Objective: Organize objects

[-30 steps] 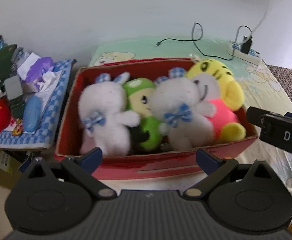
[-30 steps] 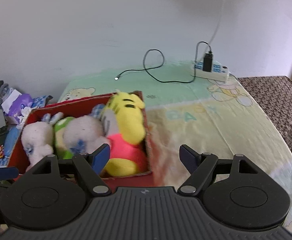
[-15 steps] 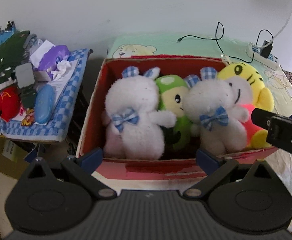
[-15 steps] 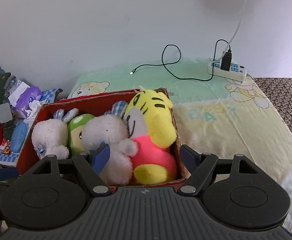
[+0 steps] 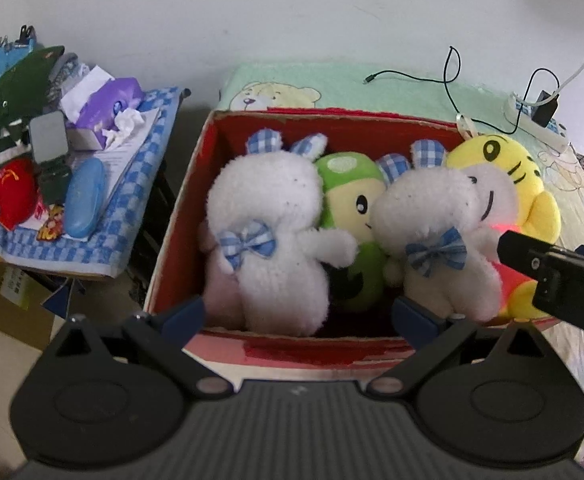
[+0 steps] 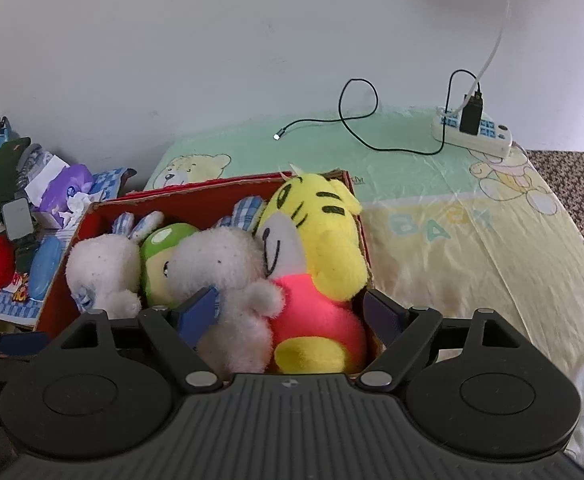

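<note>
Four plush toys packed in the red box on the bed. Left gripper and right gripper: jaws spread wide, empty, above the box's near edge.

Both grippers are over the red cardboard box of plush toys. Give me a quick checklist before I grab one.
1. Left gripper open, empty: ok.
2. Right gripper open, empty: ok.
3. Yellow tiger plush in pink shirt sits between right fingers: ok.
4. Left white bunny plush with blue checked bow ahead of left gripper: ok.
5. Toys separable: not ok, packed touching in red cardboard box.
6. Grippers' mutual clearance: cannot tell.
</note>
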### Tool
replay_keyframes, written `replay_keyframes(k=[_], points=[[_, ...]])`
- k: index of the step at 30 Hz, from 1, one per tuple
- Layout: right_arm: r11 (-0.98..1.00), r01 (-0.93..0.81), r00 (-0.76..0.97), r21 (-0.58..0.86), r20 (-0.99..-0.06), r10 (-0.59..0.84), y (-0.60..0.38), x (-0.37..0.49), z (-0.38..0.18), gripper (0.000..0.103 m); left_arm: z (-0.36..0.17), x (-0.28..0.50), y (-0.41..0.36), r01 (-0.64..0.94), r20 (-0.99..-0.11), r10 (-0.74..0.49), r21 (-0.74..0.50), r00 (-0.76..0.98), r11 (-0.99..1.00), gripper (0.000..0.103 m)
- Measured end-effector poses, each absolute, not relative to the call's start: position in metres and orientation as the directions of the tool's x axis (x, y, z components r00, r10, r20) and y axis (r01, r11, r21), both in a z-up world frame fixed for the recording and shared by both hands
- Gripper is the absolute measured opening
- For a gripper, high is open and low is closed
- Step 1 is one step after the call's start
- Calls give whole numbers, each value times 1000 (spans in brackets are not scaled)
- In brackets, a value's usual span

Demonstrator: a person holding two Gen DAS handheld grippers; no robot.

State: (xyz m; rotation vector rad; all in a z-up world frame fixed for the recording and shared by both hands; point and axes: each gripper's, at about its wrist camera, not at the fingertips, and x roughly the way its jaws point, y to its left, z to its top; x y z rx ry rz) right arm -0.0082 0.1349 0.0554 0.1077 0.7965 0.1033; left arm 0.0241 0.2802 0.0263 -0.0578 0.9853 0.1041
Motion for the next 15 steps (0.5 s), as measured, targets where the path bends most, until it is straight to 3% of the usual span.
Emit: replay_keyframes(k=[15], points=[[989,-59,679,138,-720,141,135,6,49,83,18,35,284,-117,-849,65,3,525,993,101]])
